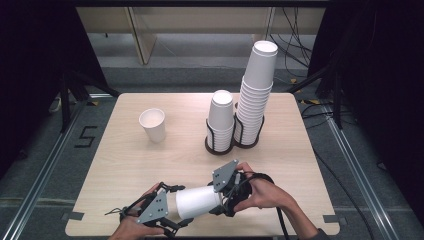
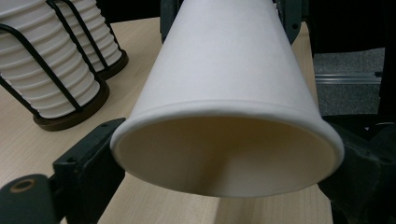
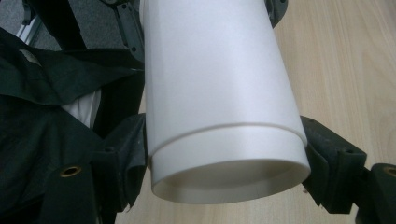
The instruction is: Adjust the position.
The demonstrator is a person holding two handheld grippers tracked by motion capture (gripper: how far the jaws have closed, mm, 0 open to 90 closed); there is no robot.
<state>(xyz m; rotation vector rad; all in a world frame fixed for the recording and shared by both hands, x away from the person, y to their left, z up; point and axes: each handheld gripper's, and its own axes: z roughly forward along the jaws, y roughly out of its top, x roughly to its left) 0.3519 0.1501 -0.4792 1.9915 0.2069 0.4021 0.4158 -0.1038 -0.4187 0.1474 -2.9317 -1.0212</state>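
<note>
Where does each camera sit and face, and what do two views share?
High view: above the person's side, looking forward and down on the table; both hands, left gripper and right gripper, a paper cup between them.
Left gripper view: rides the left gripper, looks into the cup's open mouth; its jaws flank the rim.
Right gripper view: rides the right gripper, faces the cup's base; its jaws press its sides.
Shared: high and left gripper views both show the racked cup stacks.

Sideways cup between both grippers at near edge, single cup far left, stacks behind.
</note>
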